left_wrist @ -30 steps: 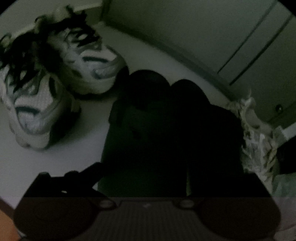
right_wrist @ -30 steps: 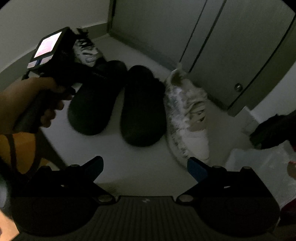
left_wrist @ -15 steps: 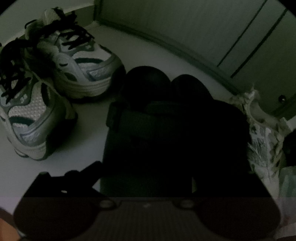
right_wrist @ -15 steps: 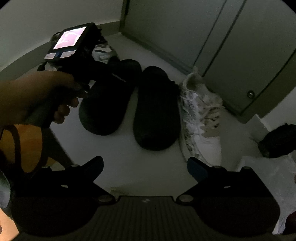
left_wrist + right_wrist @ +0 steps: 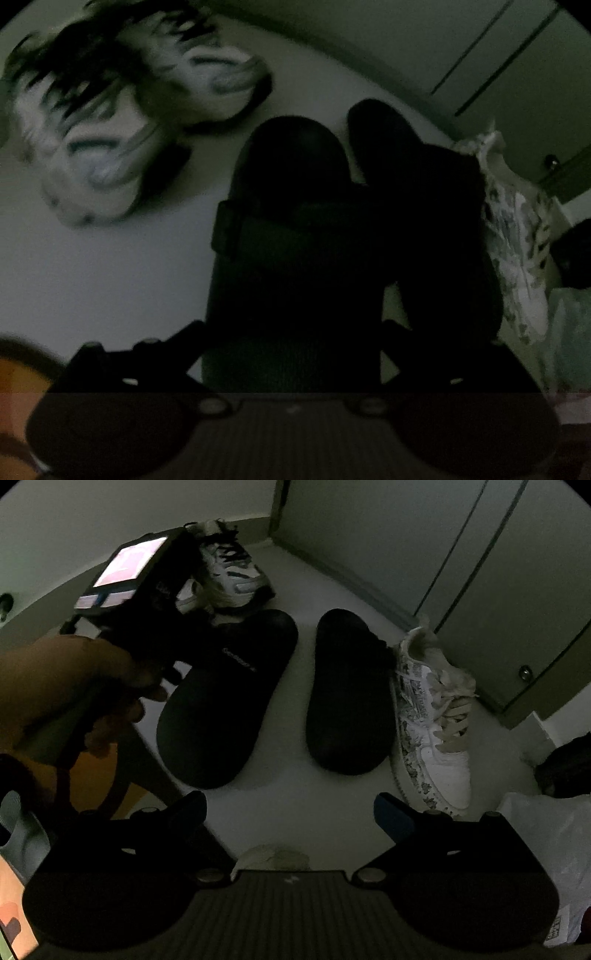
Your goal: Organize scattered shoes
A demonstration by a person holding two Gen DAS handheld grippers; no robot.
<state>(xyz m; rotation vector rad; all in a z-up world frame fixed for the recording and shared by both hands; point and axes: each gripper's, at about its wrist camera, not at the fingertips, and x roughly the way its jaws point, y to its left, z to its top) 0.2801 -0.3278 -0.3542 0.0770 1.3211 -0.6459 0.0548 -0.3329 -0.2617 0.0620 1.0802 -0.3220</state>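
Two black slides lie on the pale floor, the left slide [image 5: 221, 709] angled away from the right slide [image 5: 351, 694]. My left gripper [image 5: 291, 332] is open, and the near end of the left slide [image 5: 291, 240] sits between its fingers. In the right wrist view a hand holds that gripper's body and lit screen [image 5: 125, 565] over the left slide. A white patterned sneaker [image 5: 432, 716] lies against the right slide. Two grey-white sneakers with black laces [image 5: 229, 565] stand in the far corner, blurred in the left wrist view [image 5: 129, 110]. My right gripper [image 5: 291, 808] hovers open with nothing in it.
Grey cabinet doors [image 5: 406, 535] close the back and the right. A white plastic bag [image 5: 546, 842] and a dark bundle [image 5: 565, 768] lie at the right. A pale rounded thing [image 5: 273, 856] shows just below my right gripper. An orange floor strip [image 5: 92, 775] runs along the left.
The left slide has swung away from the right slide, so a gap shows between them. The left wrist view is now blurred by motion. The right view has drawn back a little.
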